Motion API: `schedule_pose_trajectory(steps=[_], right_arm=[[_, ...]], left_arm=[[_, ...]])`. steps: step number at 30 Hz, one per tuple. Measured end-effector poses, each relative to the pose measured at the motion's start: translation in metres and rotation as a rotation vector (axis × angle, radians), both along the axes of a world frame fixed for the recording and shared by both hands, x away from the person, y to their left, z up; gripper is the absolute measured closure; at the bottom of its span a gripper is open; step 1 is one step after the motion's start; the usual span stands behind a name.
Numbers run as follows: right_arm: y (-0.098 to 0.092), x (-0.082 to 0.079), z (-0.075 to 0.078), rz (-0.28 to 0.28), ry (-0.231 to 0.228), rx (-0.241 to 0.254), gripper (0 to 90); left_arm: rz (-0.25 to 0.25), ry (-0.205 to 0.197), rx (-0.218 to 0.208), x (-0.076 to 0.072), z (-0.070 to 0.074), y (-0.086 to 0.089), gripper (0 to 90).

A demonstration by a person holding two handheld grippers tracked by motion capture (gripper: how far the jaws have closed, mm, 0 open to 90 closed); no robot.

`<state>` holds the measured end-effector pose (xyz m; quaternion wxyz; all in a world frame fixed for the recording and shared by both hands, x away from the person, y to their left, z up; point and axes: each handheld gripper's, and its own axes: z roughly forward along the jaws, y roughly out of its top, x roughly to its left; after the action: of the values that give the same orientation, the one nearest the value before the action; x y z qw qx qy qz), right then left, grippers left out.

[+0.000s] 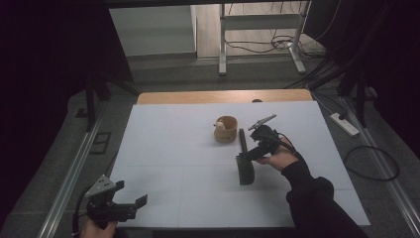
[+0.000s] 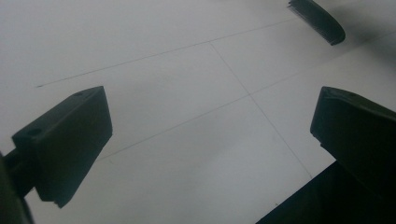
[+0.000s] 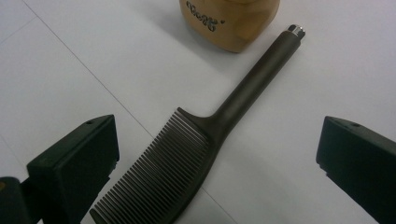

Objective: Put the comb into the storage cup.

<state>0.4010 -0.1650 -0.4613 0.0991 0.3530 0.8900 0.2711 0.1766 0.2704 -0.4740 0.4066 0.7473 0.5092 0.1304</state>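
A dark comb [image 1: 243,161] lies flat on the white table mat [image 1: 173,148], its handle pointing at a small wooden cup [image 1: 226,130]. My right gripper [image 1: 246,156] hovers just over the comb, open. In the right gripper view the comb [image 3: 187,158] lies between the two spread jaws of that gripper [image 3: 217,165], untouched, with the wooden cup [image 3: 231,21] beyond the handle's tip. My left gripper [image 1: 132,193] is open and holds nothing at the mat's near left corner. In the left gripper view this gripper [image 2: 210,140] faces bare mat, and the comb's toothed end [image 2: 317,21] shows far off.
Something pale sits inside the cup [image 1: 219,125]. A strip of wooden tabletop [image 1: 223,95] runs behind the mat. Beyond it stand a metal frame's legs [image 1: 223,49] and floor cables; a power strip [image 1: 344,124] lies on the floor to the right.
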Motion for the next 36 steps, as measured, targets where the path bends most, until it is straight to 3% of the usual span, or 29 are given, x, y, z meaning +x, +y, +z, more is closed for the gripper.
schedule_pose_trajectory(steps=[22, 25, 30, 36], right_arm=[[0.022, 0.018, -0.010, 0.022, 0.015, -0.054, 1.0], [0.021, 0.020, -0.009, 0.025, 0.010, -0.060, 11.6], [0.019, 0.024, -0.006, 0.038, 0.025, -0.035, 46.6], [0.018, 0.029, -0.007, 0.083, 0.052, -0.027, 76.1]], left_arm=[[-0.001, 0.003, -0.007, 0.000, 0.000, 0.001, 0.0], [-0.002, 0.004, -0.007, 0.001, 0.000, 0.001, 0.0], [-0.001, 0.005, -0.008, 0.001, 0.000, 0.001, 0.0], [-0.003, 0.007, -0.009, 0.001, 0.000, 0.001, 0.0]])
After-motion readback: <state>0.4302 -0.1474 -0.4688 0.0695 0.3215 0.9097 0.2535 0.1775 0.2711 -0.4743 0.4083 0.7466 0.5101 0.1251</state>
